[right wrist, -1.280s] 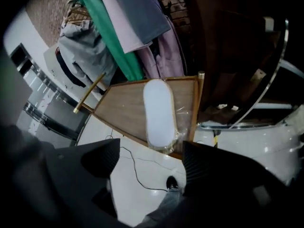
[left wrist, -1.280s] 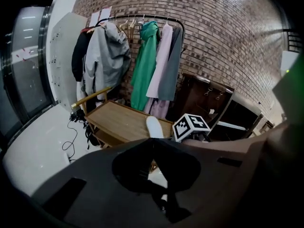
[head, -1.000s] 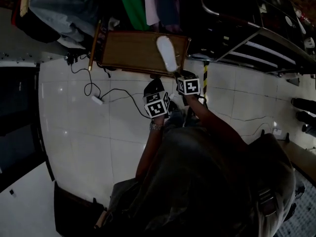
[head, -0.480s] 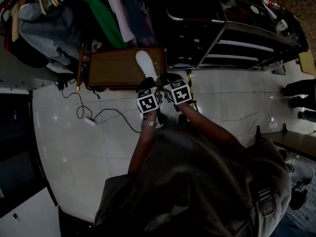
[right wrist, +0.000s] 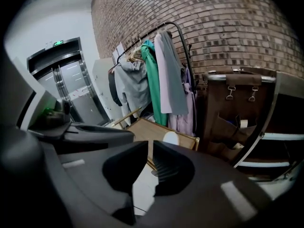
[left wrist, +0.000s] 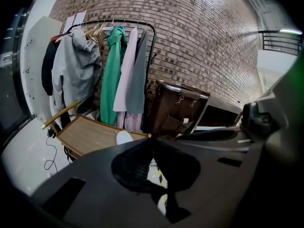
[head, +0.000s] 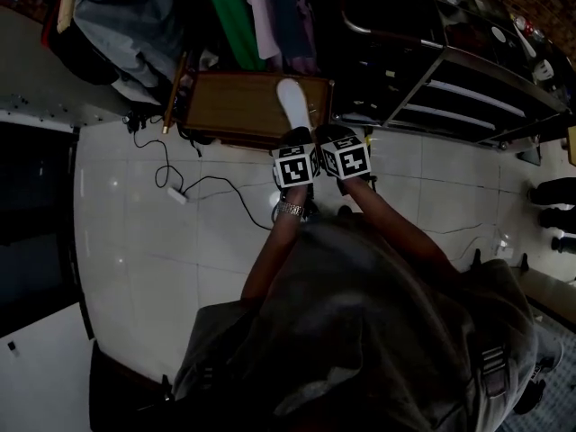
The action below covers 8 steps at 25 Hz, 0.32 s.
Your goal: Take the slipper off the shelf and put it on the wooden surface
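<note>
A white slipper (head: 292,104) lies flat on the low wooden surface (head: 234,106), toe pointing away from me, and nothing grips it. Both grippers hover side by side just short of its heel, at the platform's near edge. My left gripper (head: 292,139) is shut, its jaws touching with nothing between them. My right gripper (head: 331,136) has its jaws drawn almost together, also empty. In the left gripper view the slipper (left wrist: 124,137) peeks above the jaw tips (left wrist: 153,140). The right gripper view shows the slipper (right wrist: 171,138) just beyond the jaws (right wrist: 150,148).
A clothes rack (left wrist: 116,75) with hanging garments stands behind the platform. A brown hanging bag (right wrist: 235,113) and a dark metal shelf unit (head: 450,88) are to the right. A cable and power strip (head: 177,193) lie on the tiled floor at left.
The right gripper has backed off from the slipper's heel. Both grippers now sit close together at the platform's near edge. The slipper stays where it lay on the wood.
</note>
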### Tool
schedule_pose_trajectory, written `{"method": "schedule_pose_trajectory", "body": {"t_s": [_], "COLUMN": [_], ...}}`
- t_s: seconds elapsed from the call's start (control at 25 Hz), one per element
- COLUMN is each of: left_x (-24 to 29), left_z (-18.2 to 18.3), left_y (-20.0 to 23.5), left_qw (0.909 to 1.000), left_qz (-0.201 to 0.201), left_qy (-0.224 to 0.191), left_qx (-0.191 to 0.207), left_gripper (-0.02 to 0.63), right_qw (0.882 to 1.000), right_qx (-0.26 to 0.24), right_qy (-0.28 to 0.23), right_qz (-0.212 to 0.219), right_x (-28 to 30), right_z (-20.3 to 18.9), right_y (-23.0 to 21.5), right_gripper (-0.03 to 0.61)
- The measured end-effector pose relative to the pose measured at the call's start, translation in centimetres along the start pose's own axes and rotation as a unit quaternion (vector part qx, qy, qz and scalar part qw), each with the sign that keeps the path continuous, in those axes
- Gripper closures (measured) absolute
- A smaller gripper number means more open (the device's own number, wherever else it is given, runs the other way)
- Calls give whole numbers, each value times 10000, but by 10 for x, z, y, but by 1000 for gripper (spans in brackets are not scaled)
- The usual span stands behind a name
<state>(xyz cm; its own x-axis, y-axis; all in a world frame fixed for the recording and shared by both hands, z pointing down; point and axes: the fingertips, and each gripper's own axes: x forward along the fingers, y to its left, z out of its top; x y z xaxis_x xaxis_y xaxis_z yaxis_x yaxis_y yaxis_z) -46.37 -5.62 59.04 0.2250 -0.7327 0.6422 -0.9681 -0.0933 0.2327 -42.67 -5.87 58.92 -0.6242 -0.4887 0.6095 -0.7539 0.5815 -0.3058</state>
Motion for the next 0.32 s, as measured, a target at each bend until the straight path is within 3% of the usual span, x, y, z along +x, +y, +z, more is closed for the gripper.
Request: {"method": "schedule_pose_trajectory", "body": {"t_s": [0.32], "left_x": [-7], "left_z": [-7], "left_y": [5], "left_qw": [9999], "left_qz": [152], "left_qy": [45], "left_qx": [-66], "left_gripper": [608], "right_qw": [9998], "right_qx": [122], "right_qy": [-25], "right_qz": [-121], "right_x": [-11], "right_z": [-1], "right_y": [-7], "right_gripper": [549]}}
